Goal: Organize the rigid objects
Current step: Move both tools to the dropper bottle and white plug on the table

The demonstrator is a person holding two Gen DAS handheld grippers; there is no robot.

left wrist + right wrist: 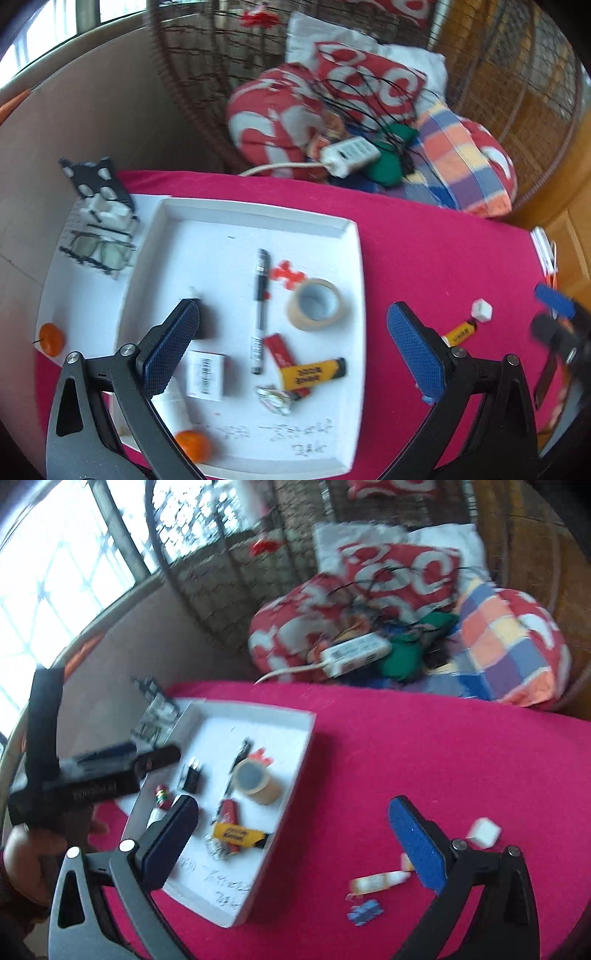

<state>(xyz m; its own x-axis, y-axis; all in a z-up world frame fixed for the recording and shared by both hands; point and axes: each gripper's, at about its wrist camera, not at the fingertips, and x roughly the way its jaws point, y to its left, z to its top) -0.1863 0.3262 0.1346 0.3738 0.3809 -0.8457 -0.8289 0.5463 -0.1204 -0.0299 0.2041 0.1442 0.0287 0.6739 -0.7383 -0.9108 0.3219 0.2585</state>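
We note the shallow white rectangular tray (343, 236) holding a tan tape roll (317, 304) and black pen (260, 310); both grippers' jaws gape wide, empty.

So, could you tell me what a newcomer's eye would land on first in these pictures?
Probably the bright pink tablecloth, with the white tray lying on its left side, holding a tape roll, a black pen and a yellow tube. Behind the table, red-and-white cushions fill a wicker chair. Both claws are open and empty, the left claw over the tray and the right claw over its right edge.
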